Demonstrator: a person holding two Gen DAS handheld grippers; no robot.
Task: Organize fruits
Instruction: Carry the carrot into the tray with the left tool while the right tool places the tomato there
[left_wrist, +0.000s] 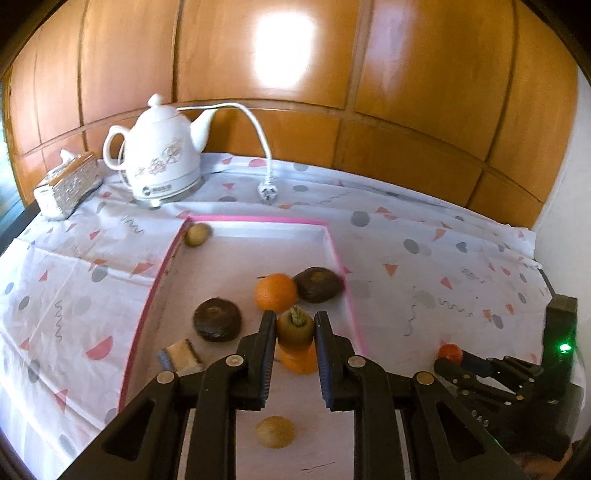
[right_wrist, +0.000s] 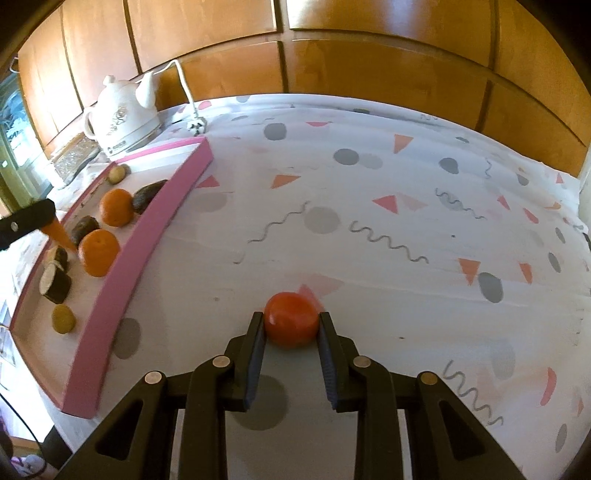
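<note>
My left gripper (left_wrist: 294, 325) is shut on an orange carrot (left_wrist: 294, 330) and holds it point down above the pink-rimmed tray (left_wrist: 258, 218). An orange (left_wrist: 275, 291) lies just beyond it; another orange (left_wrist: 300, 360) lies under the carrot. Two dark round fruits (left_wrist: 217, 319) (left_wrist: 319, 284), two small yellow-brown fruits (left_wrist: 198, 234) (left_wrist: 275, 431) and a cut dark piece (left_wrist: 181, 356) also lie in the tray. My right gripper (right_wrist: 291, 326) is shut on a red tomato (right_wrist: 291, 319) on the tablecloth, right of the tray (right_wrist: 122, 258). It also shows in the left wrist view (left_wrist: 450, 352).
A white kettle (left_wrist: 162, 155) with its cord and plug (left_wrist: 266, 194) stands at the back left, next to a tissue box (left_wrist: 68, 184). A wooden panel wall runs behind the table. The patterned tablecloth (right_wrist: 406, 221) spreads right of the tray.
</note>
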